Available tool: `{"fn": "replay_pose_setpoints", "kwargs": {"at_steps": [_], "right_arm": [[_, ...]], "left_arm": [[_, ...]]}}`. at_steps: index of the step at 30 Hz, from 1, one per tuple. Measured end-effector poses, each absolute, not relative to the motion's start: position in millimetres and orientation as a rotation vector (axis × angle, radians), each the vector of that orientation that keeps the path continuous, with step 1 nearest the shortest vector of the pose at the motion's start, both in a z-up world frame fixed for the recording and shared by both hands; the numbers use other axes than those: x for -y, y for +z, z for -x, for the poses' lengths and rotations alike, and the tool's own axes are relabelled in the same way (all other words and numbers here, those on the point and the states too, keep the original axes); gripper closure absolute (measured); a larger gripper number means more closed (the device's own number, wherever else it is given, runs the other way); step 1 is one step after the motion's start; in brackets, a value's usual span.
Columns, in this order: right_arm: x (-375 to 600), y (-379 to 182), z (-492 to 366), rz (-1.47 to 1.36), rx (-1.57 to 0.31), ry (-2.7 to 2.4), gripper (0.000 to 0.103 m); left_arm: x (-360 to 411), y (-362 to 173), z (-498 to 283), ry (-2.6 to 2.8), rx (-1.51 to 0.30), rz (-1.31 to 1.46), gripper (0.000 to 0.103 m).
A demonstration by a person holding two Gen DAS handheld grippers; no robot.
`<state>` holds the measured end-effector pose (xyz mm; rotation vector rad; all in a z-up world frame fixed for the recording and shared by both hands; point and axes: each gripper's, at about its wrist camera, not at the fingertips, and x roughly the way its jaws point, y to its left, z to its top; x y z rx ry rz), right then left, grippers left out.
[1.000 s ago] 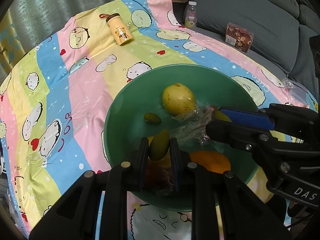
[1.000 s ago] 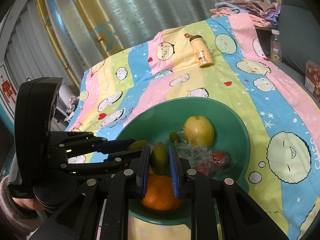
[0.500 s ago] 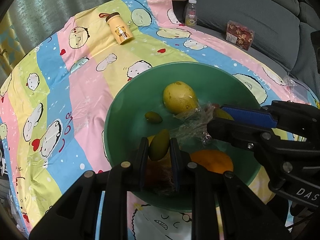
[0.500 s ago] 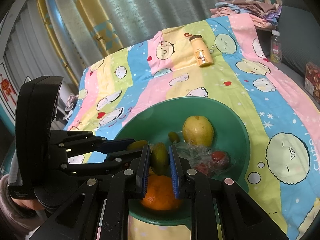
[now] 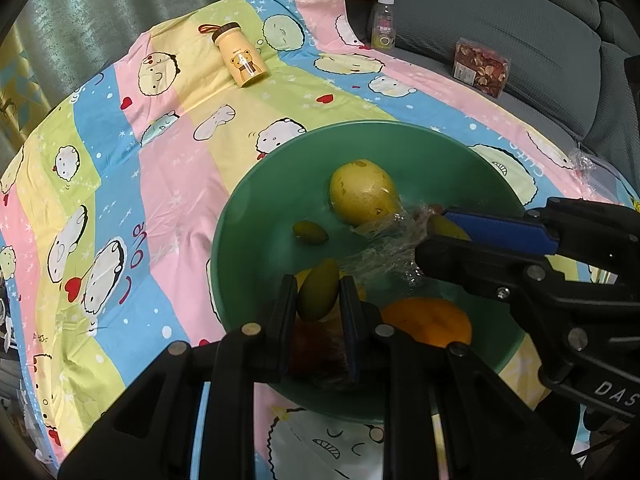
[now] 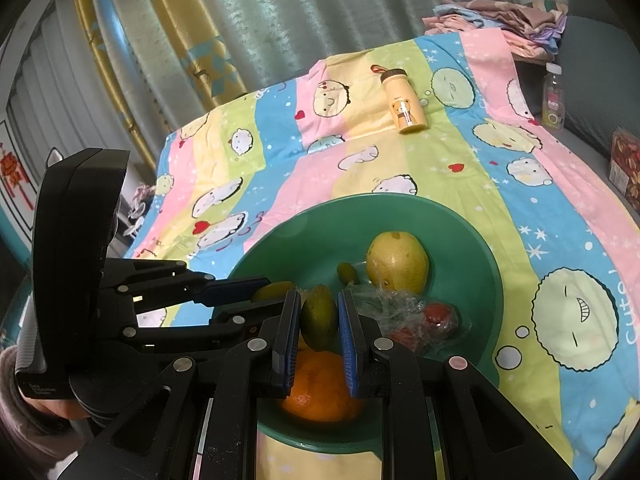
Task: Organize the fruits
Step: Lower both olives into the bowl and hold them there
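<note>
A green bowl [image 5: 248,220] [image 6: 476,248] sits on a cartoon-print cloth. In it lie a yellow pear [image 5: 362,192] [image 6: 396,262], a small green fruit [image 5: 310,233] [image 6: 347,271], an orange [image 5: 430,320] [image 6: 320,388] and crinkled plastic wrap [image 5: 384,252] around red fruits [image 6: 438,314]. My left gripper [image 5: 317,285] [image 6: 276,294] is shut on a small green oval fruit [image 5: 318,296] over the bowl's near left side. My right gripper [image 6: 319,297] [image 5: 434,232] is shut on another green oval fruit [image 6: 319,318], just above the orange. Both grippers hover close together over the bowl.
A yellow bear-print bottle [image 5: 240,60] [image 6: 404,102] lies at the far side of the cloth. A clear drink bottle [image 5: 383,24] and a box of dried fruit [image 5: 482,66] rest on the grey sofa [image 5: 520,20]. Folded clothes [image 6: 504,20] and curtains [image 6: 248,20] are behind.
</note>
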<state>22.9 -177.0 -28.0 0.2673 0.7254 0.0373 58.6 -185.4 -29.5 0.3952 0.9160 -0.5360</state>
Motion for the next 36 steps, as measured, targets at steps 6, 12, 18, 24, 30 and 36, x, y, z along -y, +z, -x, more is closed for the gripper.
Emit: {"fn": "replay_pose_setpoints", "kwargs": {"at_steps": [6, 12, 18, 24, 30, 36], "right_arm": [[176.1, -27.9, -24.0, -0.265, -0.726, 0.036, 0.083], [172.7, -28.2, -25.3, -0.262, -0.728, 0.034, 0.083], [173.0, -27.9, -26.3, -0.259, -0.730, 0.033, 0.083], [170.2, -27.3, -28.5, -0.252, -0.731, 0.031, 0.083], [171.8, -26.8, -28.5, -0.248, -0.732, 0.029, 0.083], [168.9, -27.4, -30.7, -0.245, -0.734, 0.027, 0.083]], "left_arm": [[184.7, -29.5, -58.8, -0.536, -0.917, -0.391, 0.082], [185.8, -29.9, -58.3, -0.535, -0.918, -0.394, 0.082], [186.0, -30.6, -58.3, -0.535, -0.921, -0.396, 0.082], [187.2, -31.4, -58.6, -0.532, -0.922, -0.401, 0.082], [187.1, -31.6, -58.6, -0.534, -0.923, -0.402, 0.082], [187.7, -32.4, -58.7, -0.531, -0.928, -0.402, 0.081]]}}
